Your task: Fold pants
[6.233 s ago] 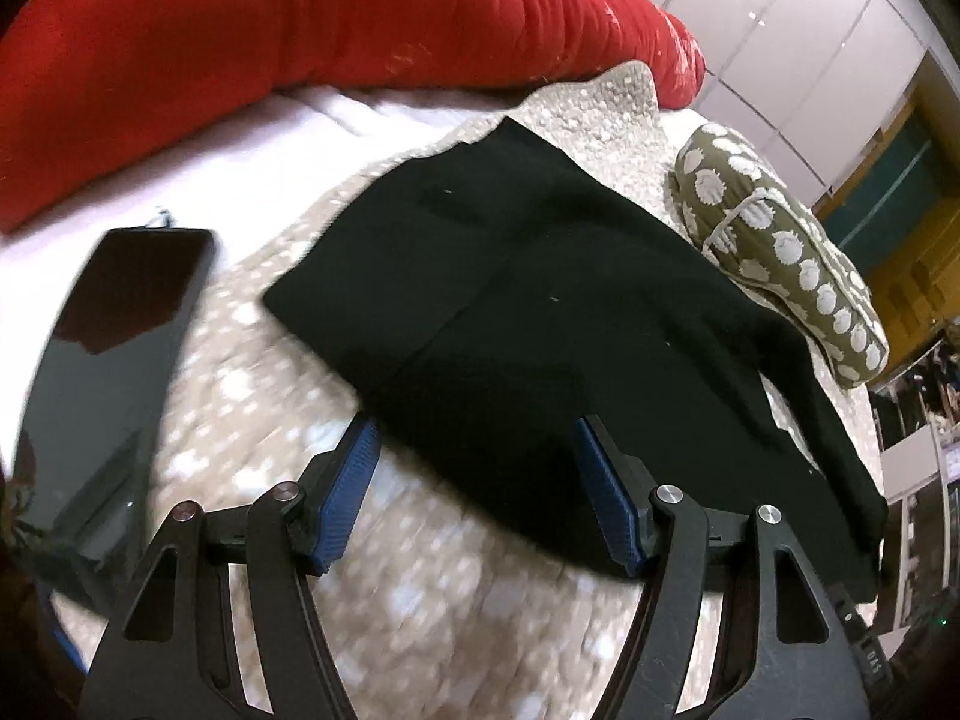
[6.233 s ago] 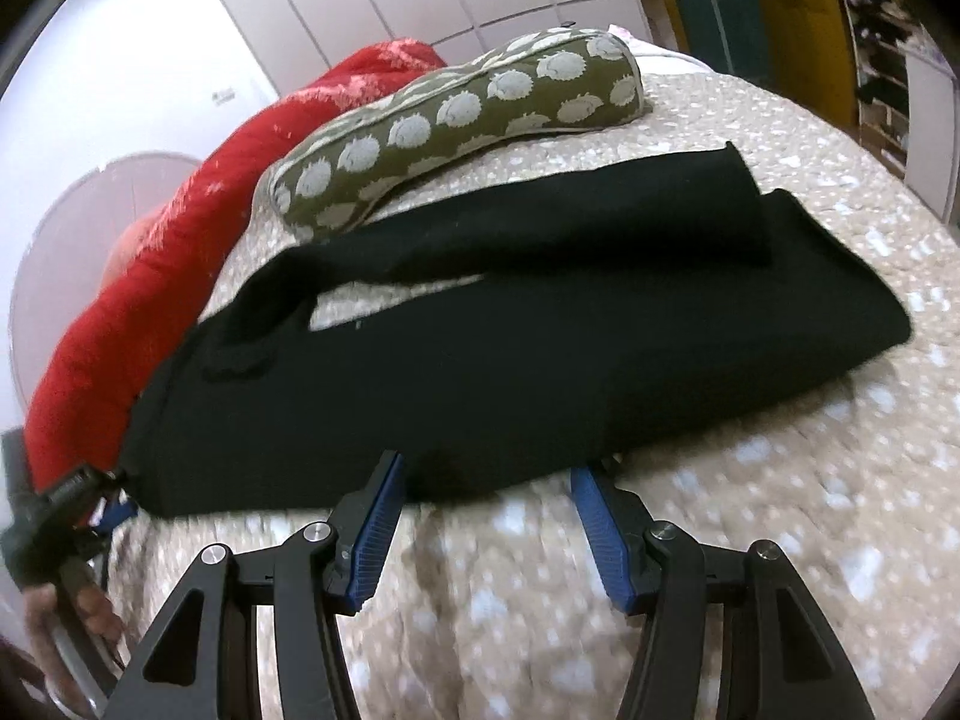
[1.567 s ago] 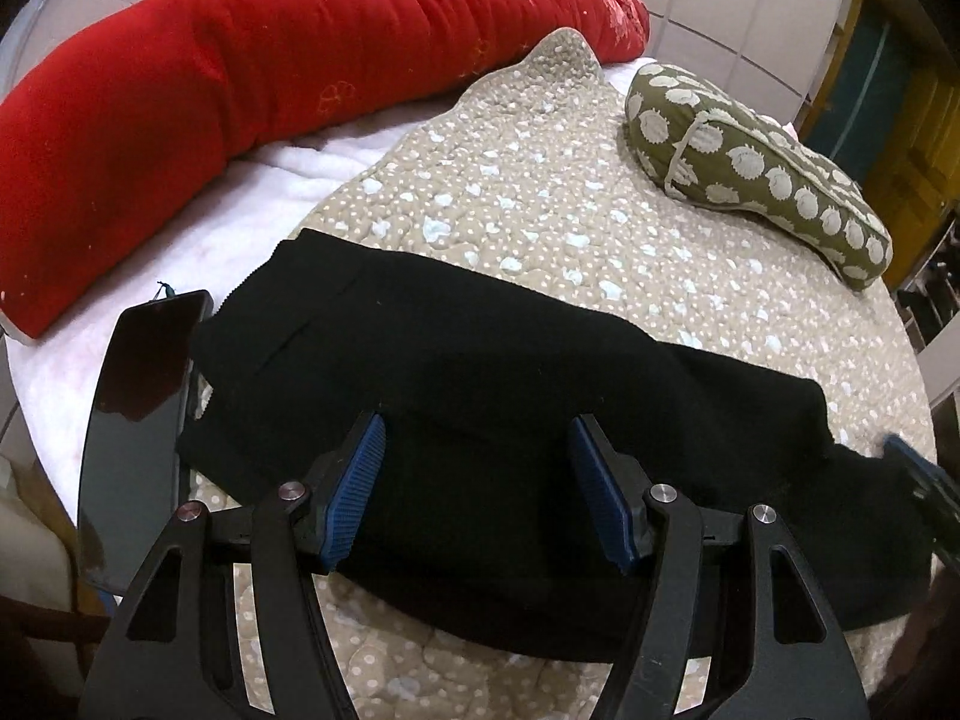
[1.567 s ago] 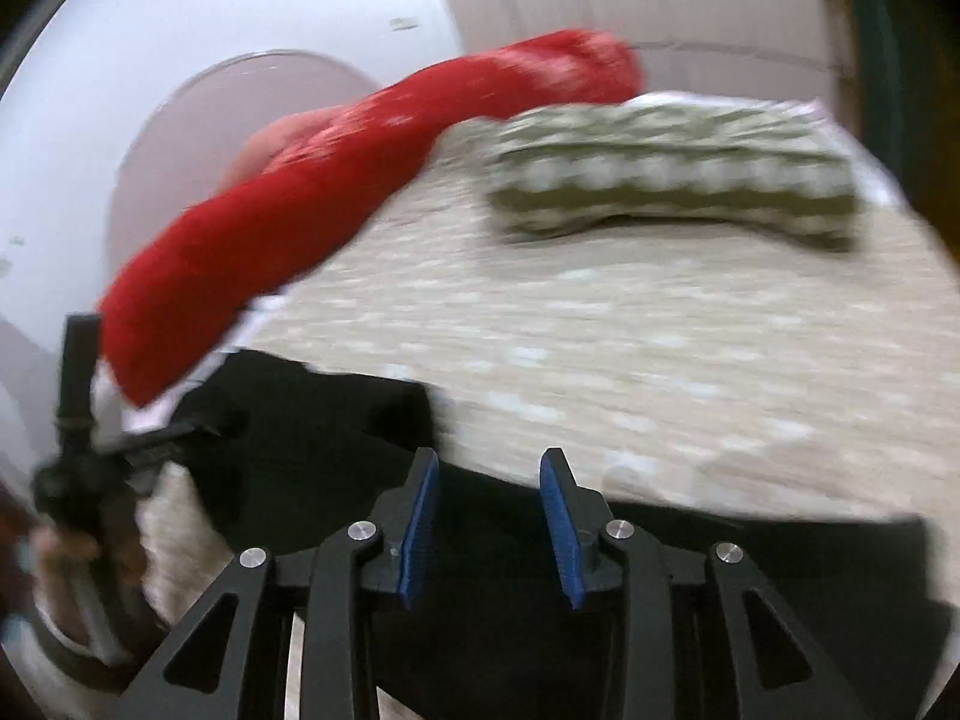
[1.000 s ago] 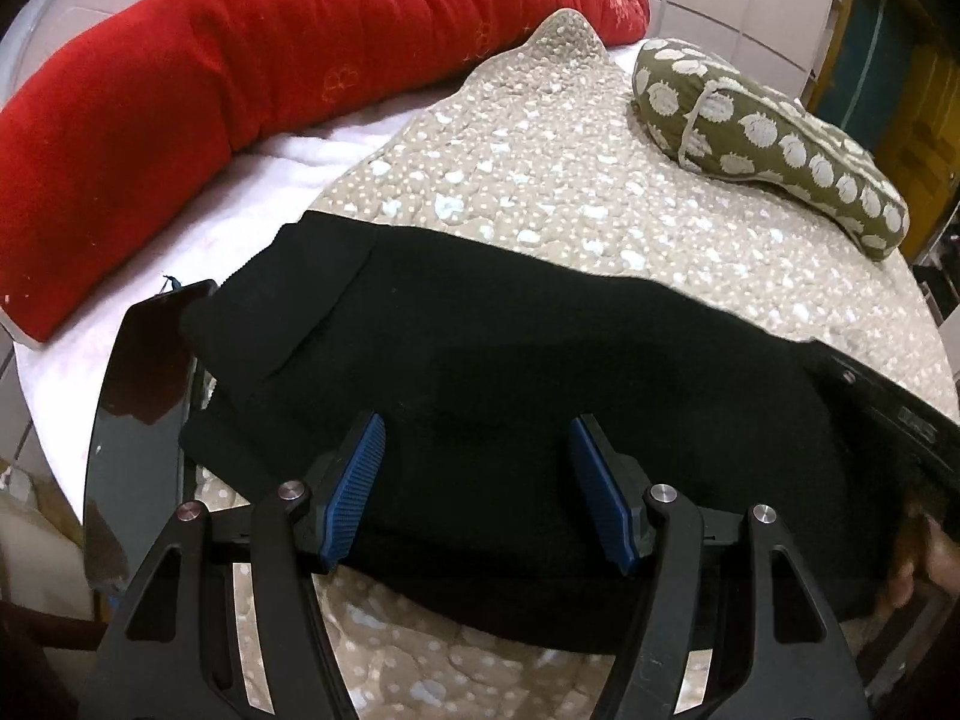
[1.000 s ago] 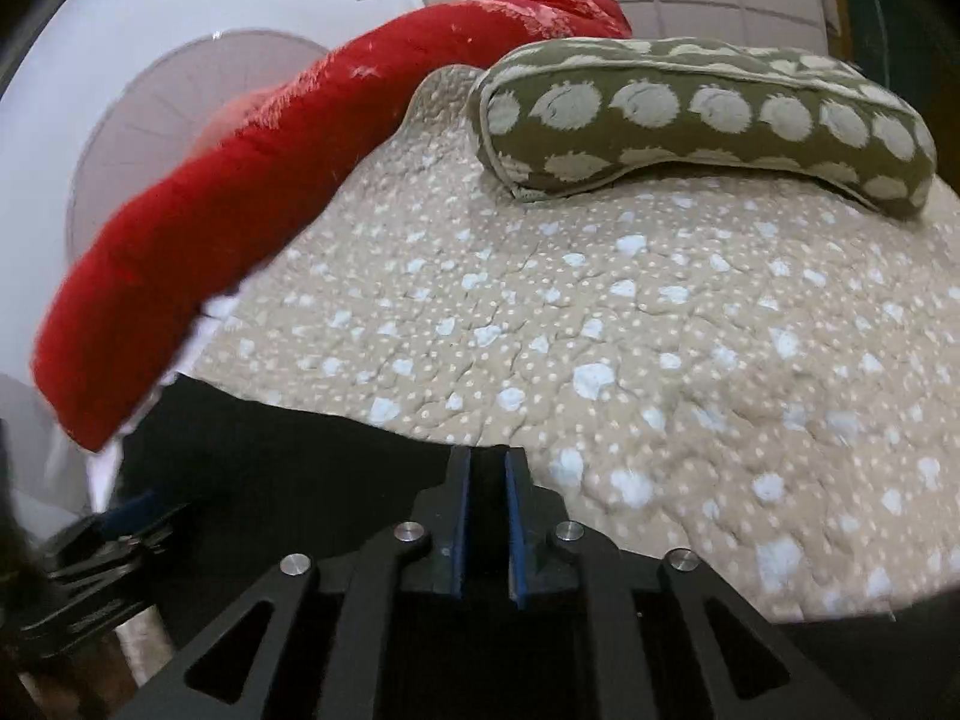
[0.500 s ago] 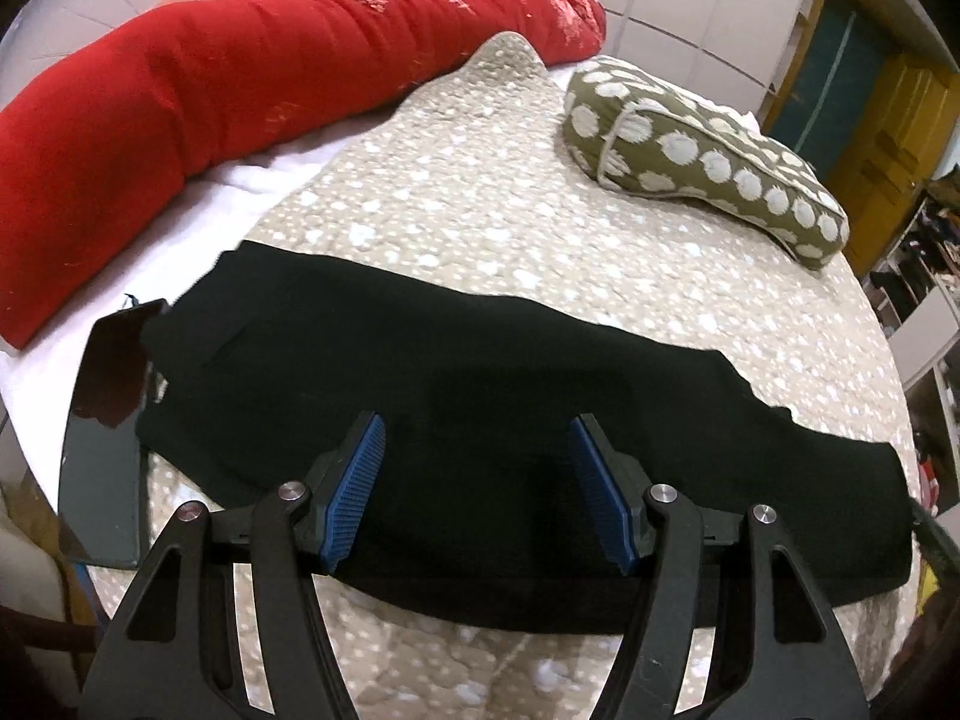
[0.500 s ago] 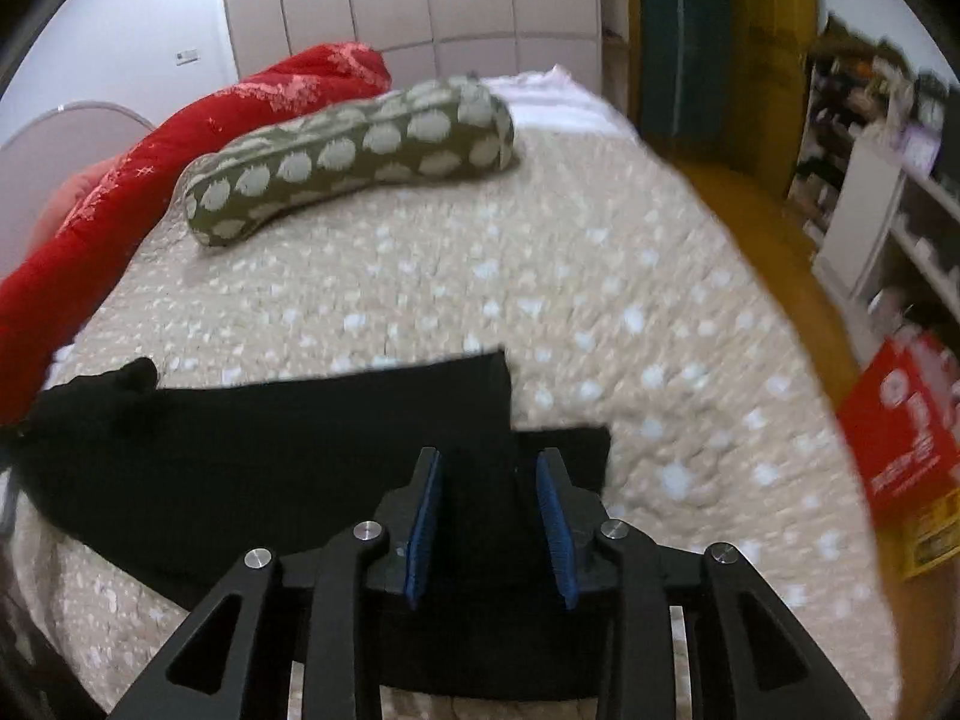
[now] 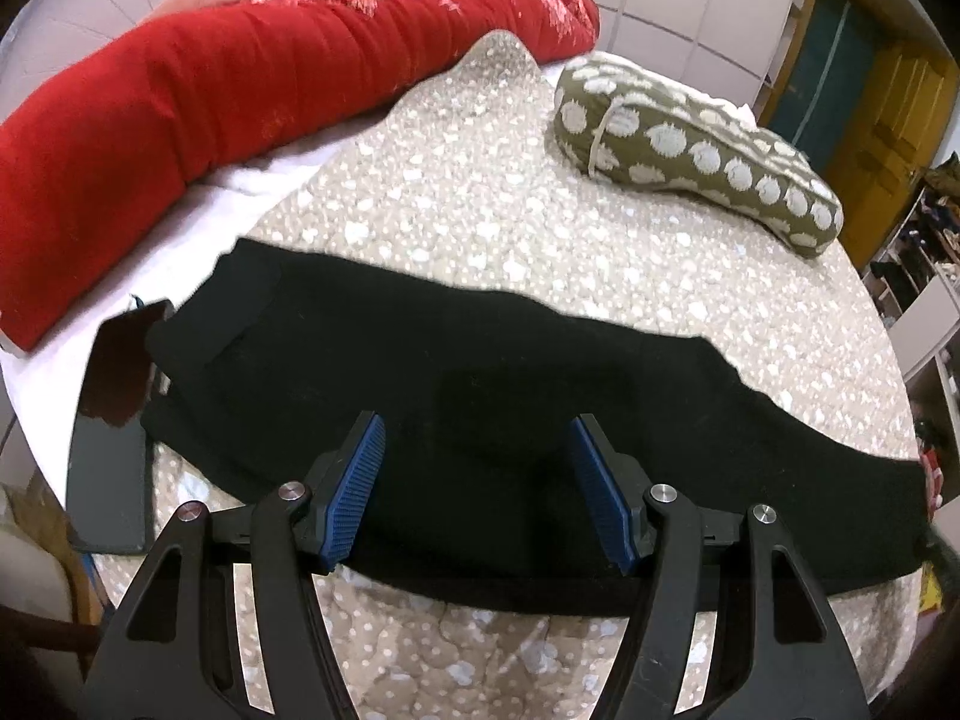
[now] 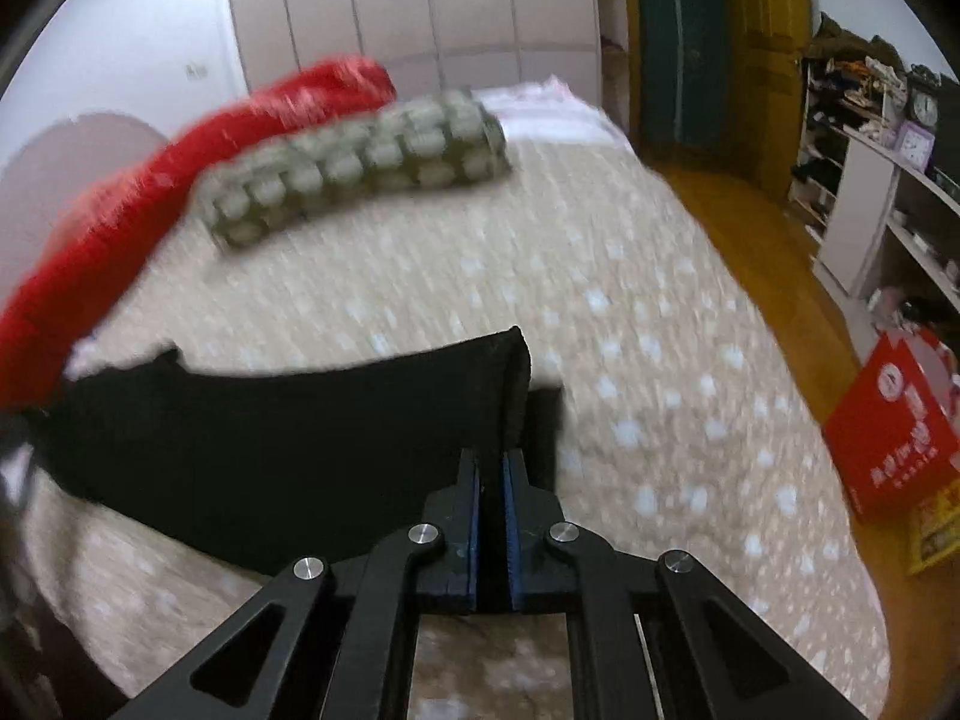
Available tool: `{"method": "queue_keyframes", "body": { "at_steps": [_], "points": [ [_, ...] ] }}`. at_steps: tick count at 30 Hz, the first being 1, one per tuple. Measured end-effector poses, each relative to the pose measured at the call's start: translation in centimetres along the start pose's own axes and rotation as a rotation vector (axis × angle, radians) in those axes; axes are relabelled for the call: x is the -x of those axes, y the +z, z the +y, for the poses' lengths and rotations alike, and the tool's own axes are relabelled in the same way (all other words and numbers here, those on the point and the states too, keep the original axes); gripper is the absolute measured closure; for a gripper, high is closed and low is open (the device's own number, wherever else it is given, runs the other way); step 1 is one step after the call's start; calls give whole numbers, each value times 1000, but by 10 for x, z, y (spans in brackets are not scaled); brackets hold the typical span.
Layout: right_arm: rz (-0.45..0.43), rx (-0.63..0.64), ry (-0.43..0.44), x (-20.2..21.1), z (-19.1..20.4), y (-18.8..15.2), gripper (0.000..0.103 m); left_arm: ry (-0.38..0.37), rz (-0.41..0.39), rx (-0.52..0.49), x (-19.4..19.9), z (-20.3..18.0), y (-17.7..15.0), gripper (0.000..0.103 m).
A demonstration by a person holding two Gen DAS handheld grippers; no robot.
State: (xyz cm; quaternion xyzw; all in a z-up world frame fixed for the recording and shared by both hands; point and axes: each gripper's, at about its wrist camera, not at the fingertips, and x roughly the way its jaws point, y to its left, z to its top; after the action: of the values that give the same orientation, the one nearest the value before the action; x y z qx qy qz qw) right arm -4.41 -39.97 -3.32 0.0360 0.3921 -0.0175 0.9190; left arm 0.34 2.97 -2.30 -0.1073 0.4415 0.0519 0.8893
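Black pants (image 9: 480, 396) lie stretched out in a long band across a beige spotted quilt (image 9: 480, 216), legs folded together lengthwise. My left gripper (image 9: 474, 480) is open and hovers over the near edge of the pants, holding nothing. In the right wrist view my right gripper (image 10: 489, 480) is shut on the leg end of the pants (image 10: 288, 438), and the cloth rises in a fold just ahead of the blue pads (image 10: 473, 498). The right wrist view is motion-blurred.
A long red bolster (image 9: 180, 90) lies along the far left of the bed. An olive spotted pillow (image 9: 690, 144) lies at the back. A dark phone (image 9: 114, 438) rests at the left by the waistband. A red box (image 10: 894, 426) stands on the wooden floor right of the bed.
My right gripper has closed on the leg end of the pants; half a second ago its fingers were apart over it. The left gripper stays open over the near edge.
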Motion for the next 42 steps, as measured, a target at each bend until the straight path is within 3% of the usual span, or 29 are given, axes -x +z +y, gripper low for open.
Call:
{"method": "queue_keyframes", "body": {
  "at_steps": [2,7,8,11,16,18,25,32,38,42],
  "points": [
    [60,16,-24,-24,4,-6,97,5,14,-4,-4,0,-3,39],
    [6,84,-137,3,18,4,89,26,-3,-14,0,3,-6,39],
    [-31,94,-126,14,23,10,88,26,-7,-12,1,3,-6,39],
    [-77,74,-8,26,41,20,78,31,-19,-8,2,6,-5,39],
    [-43,61,340,9,103,28,78,60,-48,4,5,17,-1,39],
    [-32,82,417,-3,135,31,78,79,-60,15,5,24,2,39],
    [11,186,541,-34,228,42,78,124,-59,54,-4,50,8,39],
    [64,266,538,-74,279,47,78,139,-49,35,-21,54,4,39],
    [80,293,468,-109,294,55,78,119,-27,39,-31,58,4,39],
    [92,273,477,-108,287,61,78,88,-25,60,-34,63,4,39]
  ]
}}
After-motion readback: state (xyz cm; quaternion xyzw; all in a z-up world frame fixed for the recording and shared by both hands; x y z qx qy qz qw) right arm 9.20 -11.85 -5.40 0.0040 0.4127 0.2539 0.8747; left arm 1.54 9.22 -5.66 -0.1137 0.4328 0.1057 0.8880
